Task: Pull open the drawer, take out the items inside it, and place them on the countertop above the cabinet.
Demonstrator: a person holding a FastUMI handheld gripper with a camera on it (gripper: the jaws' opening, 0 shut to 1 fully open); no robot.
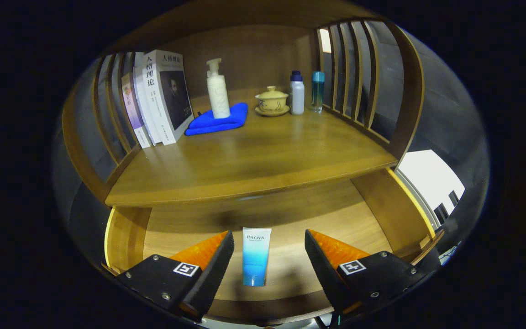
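Observation:
The wooden drawer [359, 214] is pulled open below the countertop [254, 160]. A blue-and-white tube [255, 256] lies flat on the drawer's floor, lengthwise between my two fingers. My gripper [270, 249] hovers over it, open, with a finger on each side of the tube and a gap left on both sides. Neither finger touches the tube.
On the countertop stand several books [155, 100] at the left, a white pump bottle [217, 91] on a folded blue cloth [217, 121], a lidded tea bowl [272, 101], a white bottle [297, 93] and a teal bottle [318, 91]. Slatted wooden rails [354, 68] flank both sides.

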